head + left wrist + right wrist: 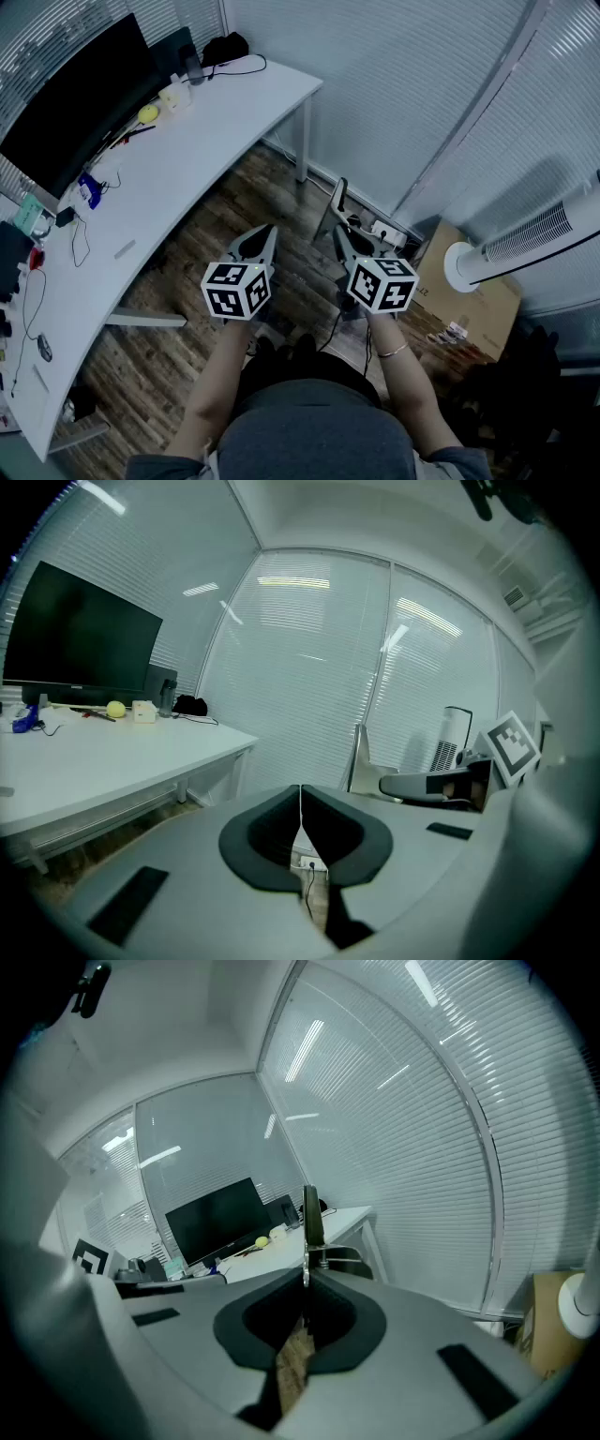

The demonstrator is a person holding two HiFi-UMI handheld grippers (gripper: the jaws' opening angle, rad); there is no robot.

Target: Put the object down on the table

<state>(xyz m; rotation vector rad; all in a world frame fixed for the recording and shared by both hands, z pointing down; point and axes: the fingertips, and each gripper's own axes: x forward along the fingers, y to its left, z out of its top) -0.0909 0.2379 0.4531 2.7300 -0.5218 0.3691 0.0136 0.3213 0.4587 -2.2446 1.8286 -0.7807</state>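
I see left tool (266, 232) and right tool (338, 236) clenched, empty, mid-frame above wood floor (230, 202); white tabletop (206, 141) upper left.

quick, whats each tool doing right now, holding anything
Left tool: closed, jaws pressed together, holding nothing.
Right tool: closed, jaws pressed together, holding nothing.

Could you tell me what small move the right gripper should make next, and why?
Probably carry the right gripper leftward toward the white table. It is shut on a thin flat object held on edge, and it hangs over the wooden floor, off the table's edge, so opening now would likely drop the object.
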